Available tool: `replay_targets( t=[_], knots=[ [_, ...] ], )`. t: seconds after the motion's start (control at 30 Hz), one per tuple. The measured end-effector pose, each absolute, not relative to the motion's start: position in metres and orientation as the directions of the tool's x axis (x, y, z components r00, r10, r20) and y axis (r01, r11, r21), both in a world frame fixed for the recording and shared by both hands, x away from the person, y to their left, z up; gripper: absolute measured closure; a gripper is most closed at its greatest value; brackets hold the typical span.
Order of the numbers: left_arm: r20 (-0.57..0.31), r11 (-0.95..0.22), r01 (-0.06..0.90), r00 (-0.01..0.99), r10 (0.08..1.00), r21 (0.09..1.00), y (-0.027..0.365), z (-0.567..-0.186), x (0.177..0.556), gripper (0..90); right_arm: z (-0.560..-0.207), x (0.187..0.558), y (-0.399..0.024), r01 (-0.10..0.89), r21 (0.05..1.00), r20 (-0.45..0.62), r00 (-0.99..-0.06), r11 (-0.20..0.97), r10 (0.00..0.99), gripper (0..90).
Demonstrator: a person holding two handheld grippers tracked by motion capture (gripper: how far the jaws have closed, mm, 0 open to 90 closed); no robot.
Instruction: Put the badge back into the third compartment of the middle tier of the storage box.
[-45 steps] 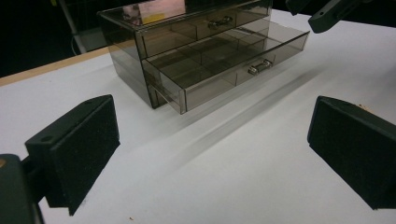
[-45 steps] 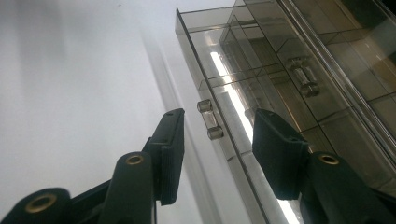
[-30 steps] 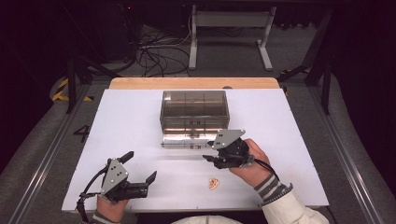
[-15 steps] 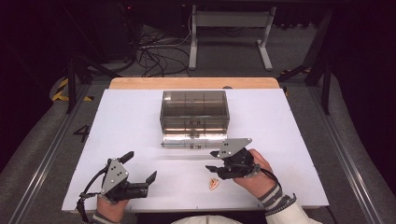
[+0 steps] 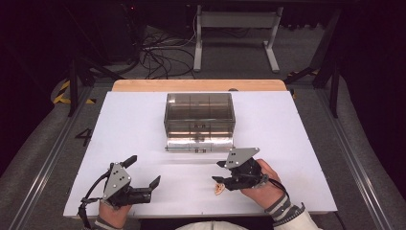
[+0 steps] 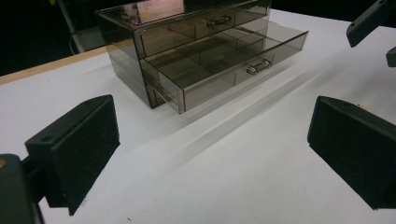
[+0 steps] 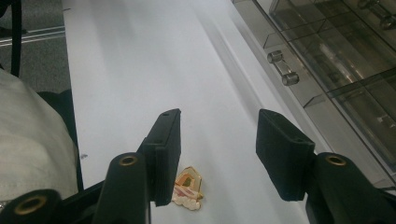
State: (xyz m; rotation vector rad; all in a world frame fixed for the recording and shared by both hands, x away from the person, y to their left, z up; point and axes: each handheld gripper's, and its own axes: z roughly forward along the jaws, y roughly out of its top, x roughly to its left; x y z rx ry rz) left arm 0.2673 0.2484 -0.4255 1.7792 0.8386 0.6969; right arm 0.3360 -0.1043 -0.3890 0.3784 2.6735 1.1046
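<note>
Pulling your right gripper (image 5: 219,172) back from the smoked clear-plastic drawer box (image 5: 199,114) is what has changed over the last second: it was up at the front of the pulled-out lower drawer (image 5: 199,142), and now it sits lower on the white table (image 5: 297,143), toward 6 o'clock from the box and well apart from it. Its jaws stand part open with nothing between them; the opening has hardly altered.

In the right gripper view, the small gold and pink enamel pin (image 7: 187,188) lies flat on the table, just beside the inner face of the left-hand jaw and partly tucked under it. From above, the pin (image 5: 219,188) lies at 6 o'clock from the right gripper's tips, near the table's front edge.

That suggests the drawer work is finished and you are now lining up for the pin. The jaws are not yet astride it, so you will likely need to shift toward it before closing.

Your left gripper (image 5: 143,173) has stayed put at about 8 o'clock from the box, jaws wide apart and empty, pointing across at the open drawer (image 6: 224,70).
</note>
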Motion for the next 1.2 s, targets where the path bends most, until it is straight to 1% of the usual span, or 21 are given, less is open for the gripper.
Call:
replay_targets(
  t=[0.23, 0.5, 0.7, 0.93, 1.2],
  knots=[
    [0.076, -0.252, 0.220, 0.592, 0.802, 0.942, 0.248, -0.425, 0.267, 2.8, -0.391, 0.334, -0.105, 0.157, 0.710, -0.099, -0.943, 0.686, 0.317, 50.8],
    [0.075, -0.251, 0.221, 0.593, 0.802, 0.942, 0.248, -0.425, 0.267, 2.8, -0.400, 0.335, -0.103, 0.182, 0.685, -0.070, -0.947, 0.705, 0.312, 50.0],
    [0.077, -0.253, 0.219, 0.594, 0.801, 0.942, 0.248, -0.425, 0.267, 2.9, -0.408, 0.339, -0.100, 0.226, 0.651, -0.022, -0.949, 0.725, 0.316, 46.1],
    [0.077, -0.253, 0.219, 0.593, 0.801, 0.942, 0.248, -0.425, 0.267, 2.9, -0.415, 0.339, -0.096, 0.249, 0.612, 0.004, -0.950, 0.751, 0.312, 45.7],
    [0.075, -0.251, 0.221, 0.593, 0.802, 0.942, 0.248, -0.425, 0.267, 2.9, -0.421, 0.339, -0.093, 0.283, 0.576, 0.016, -0.942, 0.767, 0.336, 45.2]
  ],
)
